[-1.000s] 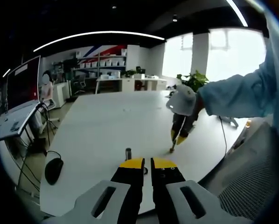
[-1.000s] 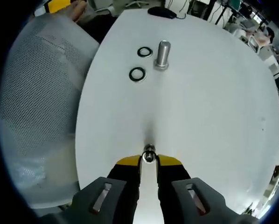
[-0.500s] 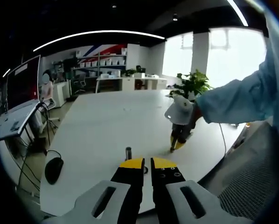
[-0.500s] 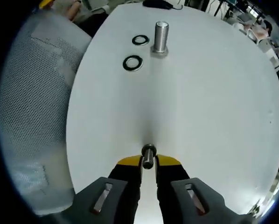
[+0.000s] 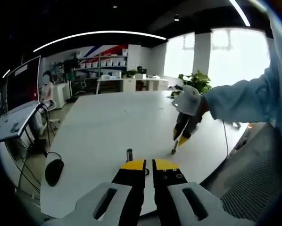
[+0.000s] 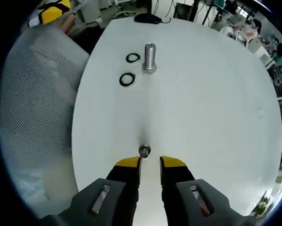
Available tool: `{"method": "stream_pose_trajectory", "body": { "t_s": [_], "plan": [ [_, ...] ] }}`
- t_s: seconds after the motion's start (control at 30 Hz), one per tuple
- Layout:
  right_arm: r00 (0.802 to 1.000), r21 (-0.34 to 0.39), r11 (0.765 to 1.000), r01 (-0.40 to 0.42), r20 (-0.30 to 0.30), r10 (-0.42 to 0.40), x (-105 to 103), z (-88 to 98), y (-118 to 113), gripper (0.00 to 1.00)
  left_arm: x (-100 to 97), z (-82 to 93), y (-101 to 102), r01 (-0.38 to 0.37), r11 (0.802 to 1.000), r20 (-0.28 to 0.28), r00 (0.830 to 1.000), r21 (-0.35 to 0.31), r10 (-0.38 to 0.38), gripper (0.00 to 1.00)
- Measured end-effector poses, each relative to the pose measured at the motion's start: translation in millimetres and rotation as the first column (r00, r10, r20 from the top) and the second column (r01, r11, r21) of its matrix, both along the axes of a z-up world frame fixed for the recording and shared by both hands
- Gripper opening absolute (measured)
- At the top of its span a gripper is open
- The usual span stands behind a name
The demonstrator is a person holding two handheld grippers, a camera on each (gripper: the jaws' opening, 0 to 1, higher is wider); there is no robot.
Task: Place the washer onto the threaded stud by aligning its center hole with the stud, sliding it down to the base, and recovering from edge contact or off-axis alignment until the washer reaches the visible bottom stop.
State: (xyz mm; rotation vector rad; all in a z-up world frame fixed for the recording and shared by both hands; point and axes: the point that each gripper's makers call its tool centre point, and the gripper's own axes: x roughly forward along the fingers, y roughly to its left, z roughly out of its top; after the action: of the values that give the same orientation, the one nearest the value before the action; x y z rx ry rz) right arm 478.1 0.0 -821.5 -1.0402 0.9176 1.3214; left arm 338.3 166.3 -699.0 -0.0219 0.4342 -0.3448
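My right gripper (image 6: 149, 161) hovers low over the white desk (image 6: 216, 103) with its fingers slightly apart, and a small round metal piece (image 6: 144, 150) sits just beyond the tips; I cannot tell whether I am touching it. My left gripper (image 5: 149, 165) hangs near the desk edge, fingers together on nothing. The stud (image 6: 150, 57) stands upright well ahead of my right fingers, with one washer (image 6: 133, 58) just beside it and another washer (image 6: 127, 79) a little nearer me, both flat on the desk and not on the stud. The risk I judge is a flat washer slipping or skidding when I pinch its thin rim, or tilting and catching on the threads if I bring it in off-axis. A mouse (image 6: 147, 18) lies beyond the stud, and a mesh chair (image 6: 32, 113) crowds the desk's left edge; neither blocks my path.
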Motion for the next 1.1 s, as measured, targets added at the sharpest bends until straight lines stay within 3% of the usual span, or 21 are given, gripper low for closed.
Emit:
{"method": "stream_pose_trajectory", "body": {
  "t_s": [0.17, 0.3, 0.4, 0.47, 0.53, 0.63, 0.8, 0.87, 0.9, 0.93, 0.97, 1.03, 1.1],
  "plan": [
    [0.995, 0.099, 0.992, 0.080, 0.049, -0.085, 3.0, 31.8, -6.1, 0.19, -1.1, 0.1, -0.8, 0.005, 1.000, 0.003, 1.000, 0.002, -0.005, 0.03],
    [0.973, 0.217, 0.954, 0.207, 0.055, -0.224, 0.9, 60.4, -13.0, 0.19, -2.3, 0.4, -2.3, 0.013, 1.000, 0.005, 1.000, 0.006, -0.013, 0.03],
    [0.959, 0.284, 0.926, 0.250, 0.061, -0.278, -7.7, 75.4, -19.2, 0.19, -3.8, -0.1, -3.8, 0.022, 1.000, 0.002, 1.000, 0.001, -0.022, 0.04],
    [0.952, 0.311, 0.913, 0.264, 0.067, -0.298, -13.7, 82.8, -24.2, 0.19, -1.5, 10.8, -5.8, 0.018, 0.999, 0.054, 0.998, -0.051, -0.016, 0.08],
    [0.935, 0.365, 0.879, 0.305, 0.058, -0.349, -19.8, 92.3, -29.4, 0.19, -2.6, 6.4, -3.3, 0.013, 1.000, 0.035, 0.999, -0.029, -0.012, 0.10],
    [0.902, 0.480, 0.787, 0.387, -0.019, -0.432, -31.0, 108.9, -32.0, 0.21, -3.4, 2.0, -4.9, 0.026, 1.000, 0.015, 1.000, -0.007, -0.026, 0.09],
    [0.848, 0.565, 0.696, 0.443, -0.012, -0.530, -35.8, 126.9, -49.7, 0.21, -4.9, 0.1, -6.4, 0.035, 0.999, 0.007, 0.999, 0.005, -0.035, 0.09],
    [0.811, 0.628, 0.624, 0.464, -0.019, -0.585, -35.3, 140.3, -58.2, 0.21, -6.5, -1.5, -8.6, 0.043, 0.999, -0.001, 0.999, 0.015, -0.043, 0.08],
    [0.786, 0.653, 0.575, 0.493, -0.050, -0.616, -37.7, 146.4, -64.4, 0.21, -7.6, -2.8, -9.8, 0.050, 0.999, -0.009, 0.999, 0.021, -0.050, 0.08],
    [0.778, 0.661, 0.560, 0.499, -0.057, -0.626, -38.6, 148.3, -66.4, 0.21, -8.3, -3.4, -10.4, 0.055, 0.998, -0.012, 0.998, 0.022, -0.055, 0.08],
    [0.761, 0.677, 0.530, 0.510, -0.069, -0.645, -40.1, 152.3, -71.3, 0.21, -8.9, -3.7, -11.0, 0.060, 0.998, -0.013, 0.998, 0.024, -0.060, 0.08],
    [0.707, 0.716, 0.455, 0.529, -0.075, -0.704, -44.2, 163.6, -90.0, 0.21, -10.4, -5.4, -10.1, 0.065, 0.997, -0.015, 0.998, 0.033, -0.064, 0.08],
    [0.669, 0.748, 0.400, 0.530, -0.078, -0.739, -48.2, 172.5, -102.2, 0.20, -12.5, -8.5, -6.6, 0.066, 0.997, -0.026, 0.998, 0.038, -0.066, 0.07]
  ]
}}
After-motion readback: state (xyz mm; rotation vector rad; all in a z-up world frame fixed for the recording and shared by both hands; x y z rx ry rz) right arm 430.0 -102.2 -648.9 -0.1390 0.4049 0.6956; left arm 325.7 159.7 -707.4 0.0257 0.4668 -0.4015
